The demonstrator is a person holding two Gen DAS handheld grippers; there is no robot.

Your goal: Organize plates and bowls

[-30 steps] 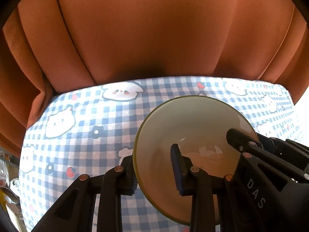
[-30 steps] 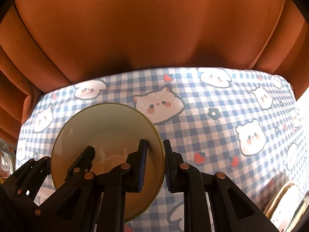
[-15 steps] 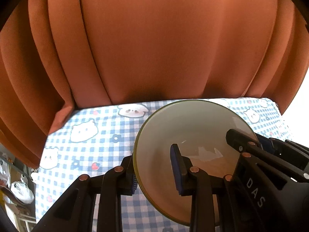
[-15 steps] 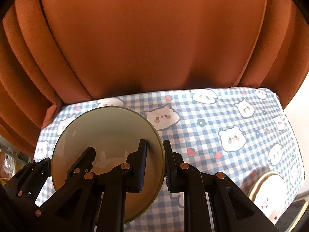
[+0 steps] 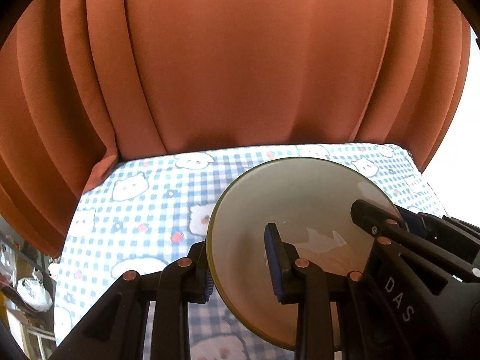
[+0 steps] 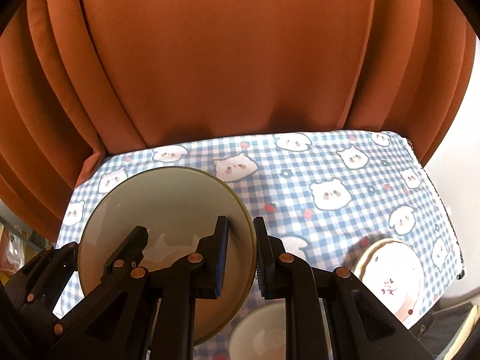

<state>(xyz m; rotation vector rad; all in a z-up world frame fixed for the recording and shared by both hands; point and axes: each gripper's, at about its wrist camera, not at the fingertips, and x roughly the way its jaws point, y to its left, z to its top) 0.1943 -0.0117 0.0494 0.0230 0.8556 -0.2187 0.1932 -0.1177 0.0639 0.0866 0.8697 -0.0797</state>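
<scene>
A pale cream bowl with a green rim [image 5: 300, 201] [image 6: 168, 207] hangs in the air above the checked tablecloth, held from both sides. My left gripper [image 5: 240, 267] is shut on its left rim, one finger outside and one inside. My right gripper [image 6: 241, 255] is shut on its right rim the same way. A white plate with a small flower print [image 6: 393, 282] lies on the cloth at the lower right. The rim of another pale bowl [image 6: 258, 330] shows below my right gripper.
The table wears a blue-and-white checked cloth with bear faces [image 6: 330, 180] [image 5: 135, 210]. An orange curtain [image 5: 240, 60] hangs right behind its far edge. Shelves with bagged clutter [image 5: 27, 288] stand at the far left.
Both grippers have risen and drawn back with the bowl between them. More of the table shows, and the flowered plate and the second bowl have come into the right wrist view.
</scene>
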